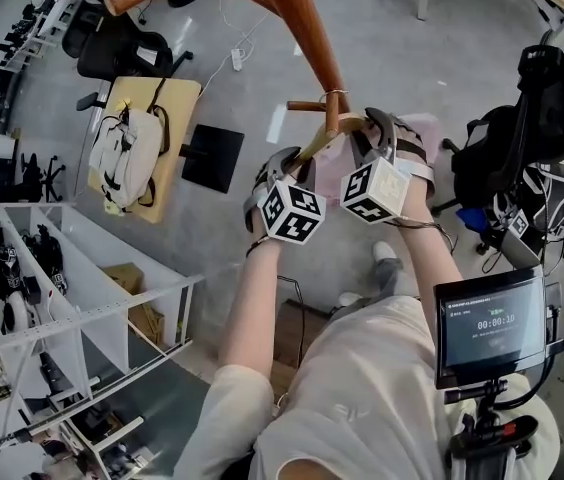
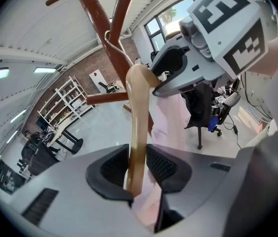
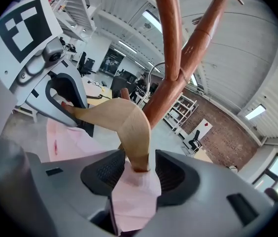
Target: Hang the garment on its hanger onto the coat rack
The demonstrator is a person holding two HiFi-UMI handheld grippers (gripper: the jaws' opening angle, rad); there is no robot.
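The brown wooden coat rack [image 1: 302, 18] rises in front of me. The hanger's wire hook [image 1: 337, 93] sits at one of the rack's short pegs [image 1: 307, 106]. The pale wooden hanger [image 1: 314, 146] carries a pink garment [image 1: 334, 173]. My left gripper [image 1: 300, 158] is shut on the hanger's left arm [image 2: 139, 112], which fills the gap between its pads. My right gripper [image 1: 370, 128] is shut on the right arm [image 3: 124, 117], where the pink cloth [image 3: 134, 196] covers it. In the left gripper view the hook [image 2: 110, 38] curls against the rack's trunk [image 2: 99, 19].
A yellow table [image 1: 177, 93] with a white bag [image 1: 127, 153] stands at the left, beside a black floor plate [image 1: 212, 156]. White shelving [image 1: 62, 298] fills the lower left. A black office chair with bags [image 1: 552, 158] is at the right. A small screen [image 1: 490, 323] sits by my right side.
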